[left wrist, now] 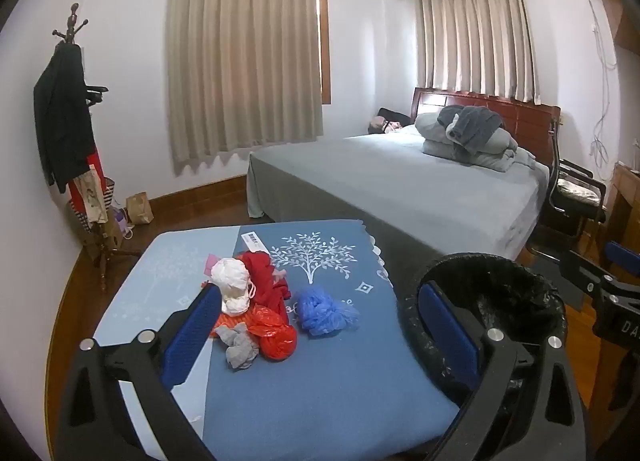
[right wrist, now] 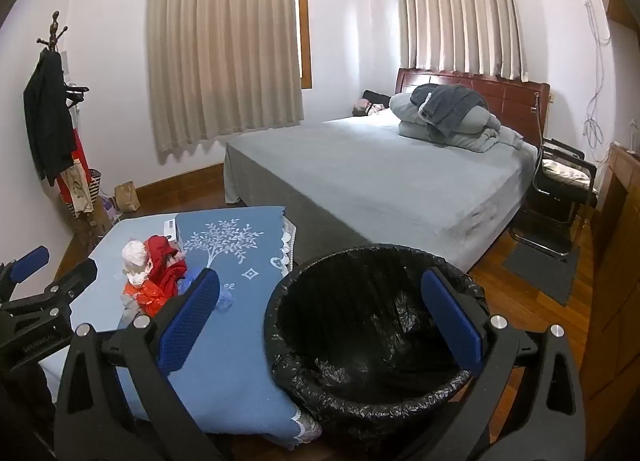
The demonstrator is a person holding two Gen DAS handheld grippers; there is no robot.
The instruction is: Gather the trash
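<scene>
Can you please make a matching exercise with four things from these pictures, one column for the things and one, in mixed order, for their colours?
Things:
1. crumpled bag nearest the tree pattern
2. bin liner
3. bundle at the far end of the pile
4. curtains

Colours:
a. beige
b. white
c. blue
d. black

Pairs: 1-c, 2-d, 3-b, 4-a
</scene>
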